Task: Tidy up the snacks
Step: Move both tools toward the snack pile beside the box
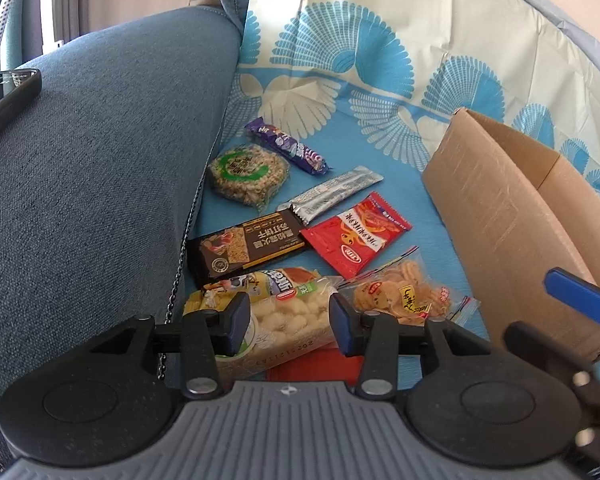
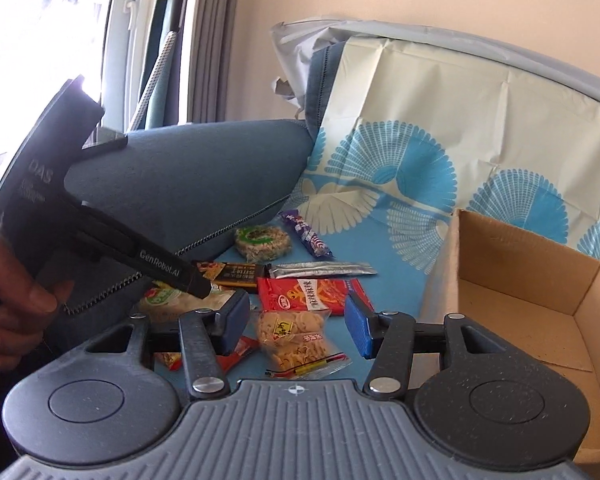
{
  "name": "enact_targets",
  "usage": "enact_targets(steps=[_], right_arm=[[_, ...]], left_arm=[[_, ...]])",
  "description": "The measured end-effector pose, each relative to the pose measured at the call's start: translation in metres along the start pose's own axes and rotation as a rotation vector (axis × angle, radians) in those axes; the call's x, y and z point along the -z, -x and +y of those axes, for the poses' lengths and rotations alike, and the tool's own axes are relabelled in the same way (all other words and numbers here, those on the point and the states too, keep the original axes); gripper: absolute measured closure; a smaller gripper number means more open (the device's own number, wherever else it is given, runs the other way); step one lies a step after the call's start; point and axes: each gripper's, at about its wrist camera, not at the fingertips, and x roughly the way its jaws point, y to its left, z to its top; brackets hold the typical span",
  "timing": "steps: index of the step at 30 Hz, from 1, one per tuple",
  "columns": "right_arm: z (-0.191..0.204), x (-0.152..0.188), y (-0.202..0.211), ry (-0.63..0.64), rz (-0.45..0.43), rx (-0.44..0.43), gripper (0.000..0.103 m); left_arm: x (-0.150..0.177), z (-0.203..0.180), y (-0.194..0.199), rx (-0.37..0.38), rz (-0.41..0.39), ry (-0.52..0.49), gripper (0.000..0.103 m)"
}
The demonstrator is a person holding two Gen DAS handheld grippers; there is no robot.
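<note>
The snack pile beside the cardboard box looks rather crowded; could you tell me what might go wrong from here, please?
1. The left gripper is open over the puffed-snack pack, which overlaps the brown cracker bar; closing might catch both.
2. The right gripper is open above the clear chip bag; a hard squeeze could crush the chips.
3. Both grippers sit close together and could collide.

The sheet (image 1: 380,148) under the snacks is sky blue with cream and blue fan motifs. The armrest (image 1: 100,160) at left is denim blue. The box (image 2: 520,280) at right is plain brown. Among the snacks: a purple bar (image 1: 286,146), a silver sachet (image 1: 332,194), a dark brown pack (image 1: 252,250), and a red packet (image 1: 356,236) nearer right.
</note>
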Motion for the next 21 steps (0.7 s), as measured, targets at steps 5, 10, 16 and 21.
enact_targets(steps=[5,10,16,21], right_arm=[[0.012,0.002,-0.024,0.046,0.005,0.003,0.035],[0.018,0.005,-0.049,0.084,0.042,0.020,0.026],[0.014,0.012,-0.081,0.109,0.131,0.040,0.020],[0.009,0.016,-0.101,0.100,0.186,0.052,0.020]], left_arm=[[-0.001,-0.006,-0.006,-0.037,0.035,-0.040,0.045],[-0.001,-0.009,-0.017,-0.051,0.088,-0.053,0.039],[-0.002,-0.012,-0.032,-0.028,0.145,-0.058,0.022],[-0.001,-0.020,-0.039,-0.045,0.154,-0.095,0.017]])
